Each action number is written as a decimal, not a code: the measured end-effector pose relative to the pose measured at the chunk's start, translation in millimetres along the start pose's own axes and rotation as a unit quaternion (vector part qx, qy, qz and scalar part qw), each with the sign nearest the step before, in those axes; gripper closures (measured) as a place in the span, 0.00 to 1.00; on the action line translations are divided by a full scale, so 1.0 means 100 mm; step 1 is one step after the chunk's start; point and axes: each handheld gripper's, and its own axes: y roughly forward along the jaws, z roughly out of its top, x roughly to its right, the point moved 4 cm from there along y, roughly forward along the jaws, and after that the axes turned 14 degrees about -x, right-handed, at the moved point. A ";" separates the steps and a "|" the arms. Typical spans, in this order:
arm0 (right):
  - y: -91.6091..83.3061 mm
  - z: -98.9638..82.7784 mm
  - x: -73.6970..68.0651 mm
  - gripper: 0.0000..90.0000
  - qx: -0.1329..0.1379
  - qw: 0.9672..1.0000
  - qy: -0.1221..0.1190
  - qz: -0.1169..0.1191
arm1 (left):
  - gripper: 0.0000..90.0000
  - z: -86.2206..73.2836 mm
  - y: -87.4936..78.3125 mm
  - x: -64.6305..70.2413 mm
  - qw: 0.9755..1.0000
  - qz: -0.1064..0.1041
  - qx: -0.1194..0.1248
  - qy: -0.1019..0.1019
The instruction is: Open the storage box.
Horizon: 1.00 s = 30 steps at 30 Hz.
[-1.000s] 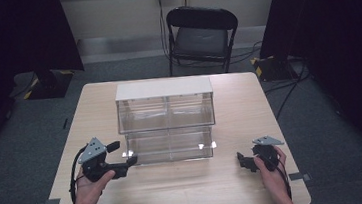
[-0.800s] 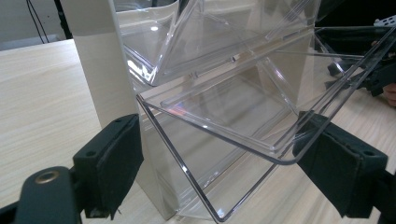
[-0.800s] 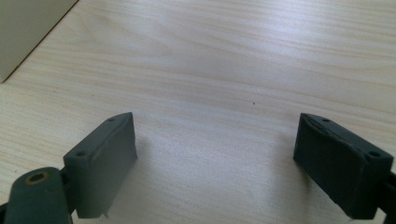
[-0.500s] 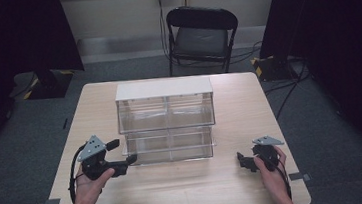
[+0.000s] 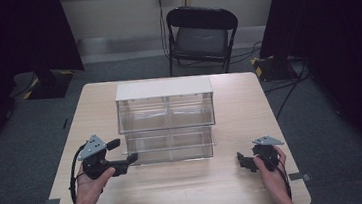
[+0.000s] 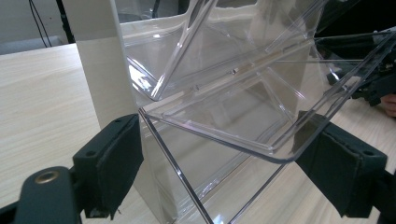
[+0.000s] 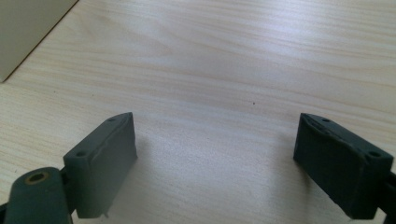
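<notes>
A clear plastic drawer cabinet (image 5: 163,89) with a white top stands mid-table. Its lower drawer (image 5: 170,145) is pulled out toward me. My left gripper (image 5: 123,151) sits at that drawer's front left corner, jaws open. In the left gripper view the clear drawer's corner (image 6: 233,107) lies between the spread pads (image 6: 109,161), beside the cabinet's white side wall (image 6: 100,60); I cannot tell if a pad touches it. My right gripper (image 5: 245,162) rests open near the table's front right, apart from the cabinet, with bare wood (image 7: 224,70) between its pads (image 7: 105,158).
The light wooden table (image 5: 250,110) has bare room to the right of and in front of the cabinet. A black folding chair (image 5: 201,34) stands behind the far edge. Cables run over the grey floor (image 5: 292,81) at the right. The cabinet's white corner (image 7: 23,28) shows in the right gripper view.
</notes>
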 end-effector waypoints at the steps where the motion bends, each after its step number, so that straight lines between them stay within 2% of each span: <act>1: 0.00 0.00 0.00 0.14 0.000 1.000 0.000 0.000 | 0.17 0.00 0.00 0.00 1.000 0.003 -0.002 0.002; 7: 0.00 0.00 0.00 0.14 0.000 1.000 0.000 0.000 | 0.17 0.04 0.01 0.00 1.000 0.003 -0.001 0.003; 11: 0.00 0.00 0.00 0.14 0.000 1.000 0.000 0.000 | 0.17 0.07 0.01 0.01 1.000 0.000 0.008 -0.005; 19: 0.00 0.00 0.00 0.14 0.000 1.000 0.000 0.000 | 0.17 0.11 0.02 0.01 1.000 0.001 0.004 -0.001; 27: 0.00 0.00 0.00 0.14 0.000 1.000 0.000 0.000 | 0.17 0.19 -0.03 0.01 1.000 0.003 0.017 0.002; 30: 0.00 0.00 0.00 0.14 0.000 1.000 0.000 0.000 | 0.17 0.21 -0.02 0.02 1.000 0.000 0.011 0.005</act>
